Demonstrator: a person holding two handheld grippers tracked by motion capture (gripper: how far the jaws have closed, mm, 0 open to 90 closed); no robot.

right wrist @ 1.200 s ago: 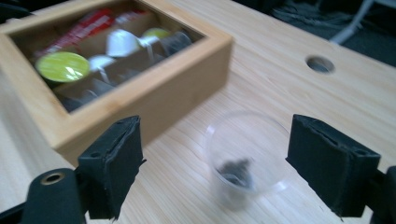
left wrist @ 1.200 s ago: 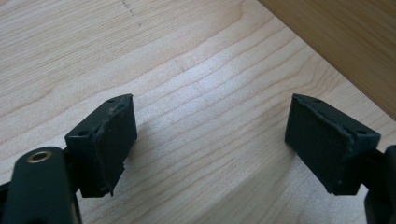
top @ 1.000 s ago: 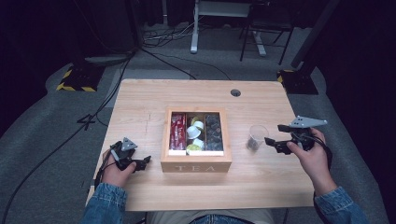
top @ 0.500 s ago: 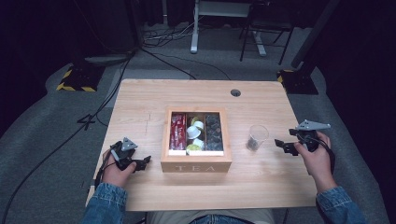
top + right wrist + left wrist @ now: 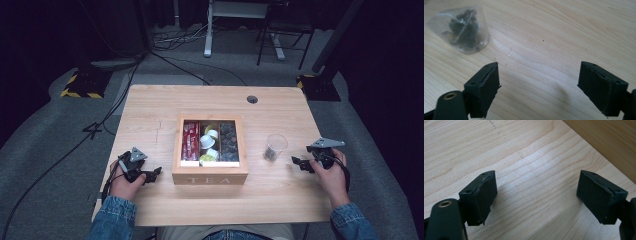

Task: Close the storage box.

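a: which step is this?

b: looks like a pause between moves. the cup [image 5: 275, 146] stands on the surface [image 5: 150, 115] at three o'clock of the tea box [image 5: 210, 176], with a tea bag [image 5: 464, 27] inside it. the right gripper [image 5: 306, 164] sits just at the cup's four o'clock, apart from it, fingers [image 5: 484, 87] wide and empty.

a: and the left?

b: the left gripper [image 5: 149, 173] rests at nine o'clock of the box, fingers [image 5: 480, 195] wide too, holding nothing, near the box wall.

a: next move?

b: my guess: either hand goes back to the open box for another item, coming in from above, or the right one closes on the cup gently.
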